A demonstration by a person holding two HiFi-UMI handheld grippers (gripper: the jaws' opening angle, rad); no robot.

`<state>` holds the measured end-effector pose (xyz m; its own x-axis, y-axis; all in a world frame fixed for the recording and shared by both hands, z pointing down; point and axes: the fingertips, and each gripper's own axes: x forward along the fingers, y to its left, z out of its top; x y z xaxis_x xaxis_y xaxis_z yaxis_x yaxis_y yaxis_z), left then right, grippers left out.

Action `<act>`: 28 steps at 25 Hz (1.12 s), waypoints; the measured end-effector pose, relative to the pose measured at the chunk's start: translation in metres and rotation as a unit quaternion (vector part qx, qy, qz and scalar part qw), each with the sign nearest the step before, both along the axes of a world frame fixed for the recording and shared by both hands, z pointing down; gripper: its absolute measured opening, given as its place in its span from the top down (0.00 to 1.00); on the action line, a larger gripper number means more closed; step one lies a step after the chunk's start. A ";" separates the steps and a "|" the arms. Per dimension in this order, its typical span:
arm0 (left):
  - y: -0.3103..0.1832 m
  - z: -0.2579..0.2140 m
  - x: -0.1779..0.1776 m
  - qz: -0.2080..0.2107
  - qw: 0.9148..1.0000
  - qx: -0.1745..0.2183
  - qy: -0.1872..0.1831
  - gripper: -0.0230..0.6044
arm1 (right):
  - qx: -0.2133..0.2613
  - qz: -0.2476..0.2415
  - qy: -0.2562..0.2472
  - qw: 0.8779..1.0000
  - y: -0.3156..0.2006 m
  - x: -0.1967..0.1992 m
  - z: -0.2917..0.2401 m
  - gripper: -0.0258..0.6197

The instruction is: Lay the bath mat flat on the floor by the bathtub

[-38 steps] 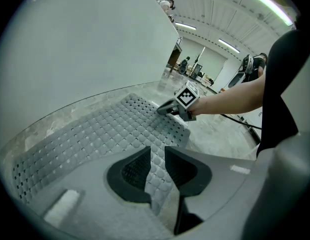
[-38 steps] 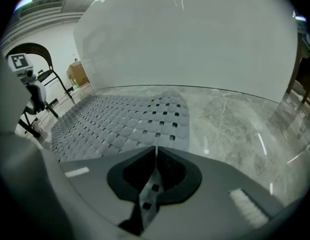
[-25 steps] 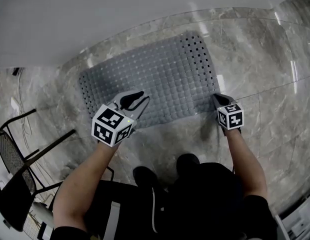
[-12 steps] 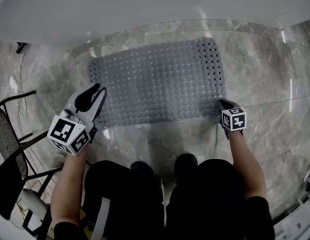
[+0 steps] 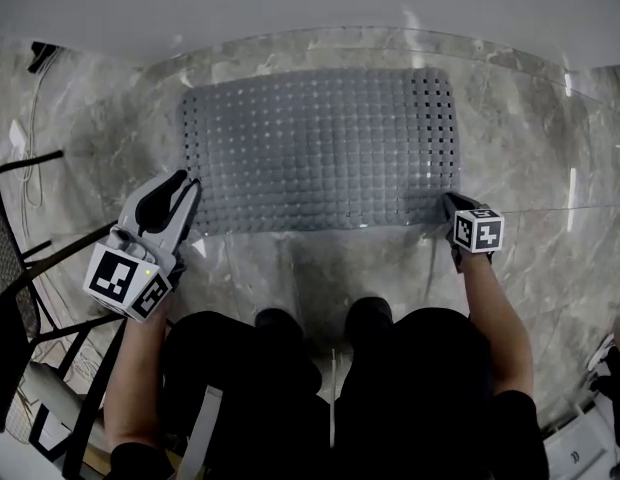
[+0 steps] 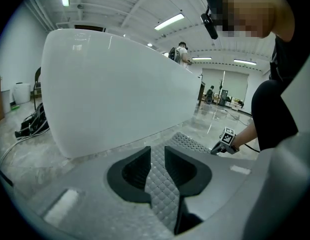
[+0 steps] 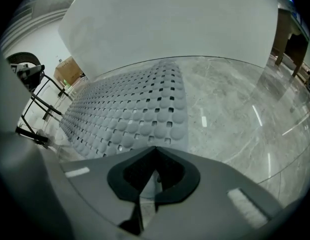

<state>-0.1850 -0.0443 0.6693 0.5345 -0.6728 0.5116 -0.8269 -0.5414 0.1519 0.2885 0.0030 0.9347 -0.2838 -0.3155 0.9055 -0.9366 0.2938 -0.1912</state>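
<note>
The grey studded bath mat (image 5: pixel 320 153) lies flat on the marble floor, its long side along the white bathtub (image 5: pixel 290 3). My left gripper (image 5: pixel 182 190) hangs above the floor just off the mat's near left corner. Its jaws stand apart with nothing in them, and the mat (image 6: pixel 191 142) shows through the gap of the left gripper (image 6: pixel 157 151). My right gripper (image 5: pixel 452 204) is shut, its tips at the mat's near right corner. In the right gripper view the mat (image 7: pixel 130 111) begins right ahead of the right gripper (image 7: pixel 155 149); whether its edge is pinched cannot be told.
A black chair frame (image 5: pixel 30 258) stands at the left, with cables (image 5: pixel 35 98) on the floor behind it. The person's shoes (image 5: pixel 280 323) are close to the mat's near edge. The tub wall (image 6: pixel 115 89) rises right behind the mat. Bare marble floor (image 5: pixel 530 148) lies to the right.
The left gripper rose and moved left, from over the mat's near edge to beyond its near left corner. The right gripper stayed at its corner. The mat lies as before.
</note>
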 end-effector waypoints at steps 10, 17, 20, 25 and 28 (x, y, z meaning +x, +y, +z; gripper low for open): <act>0.011 -0.077 -0.048 -0.049 0.998 0.041 -0.024 0.82 | 0.119 -0.014 -0.108 0.987 -0.038 -0.059 -0.160 0.96; 0.042 -0.190 -0.047 -0.083 0.993 0.072 -0.050 0.82 | 0.191 -0.061 -0.182 0.963 -0.059 -0.126 -0.368 0.96; 0.057 -0.237 -0.055 -0.105 0.991 0.064 -0.045 0.82 | 0.206 -0.102 -0.191 0.954 -0.047 -0.167 -0.452 0.96; 0.087 -0.321 -0.057 -0.152 0.987 0.046 -0.008 0.82 | 0.210 -0.170 -0.179 0.946 -0.019 -0.218 -0.565 0.96; 0.096 -0.377 -0.055 -0.168 0.984 0.050 0.012 0.82 | 0.206 -0.209 -0.188 0.937 -0.004 -0.250 -0.626 0.96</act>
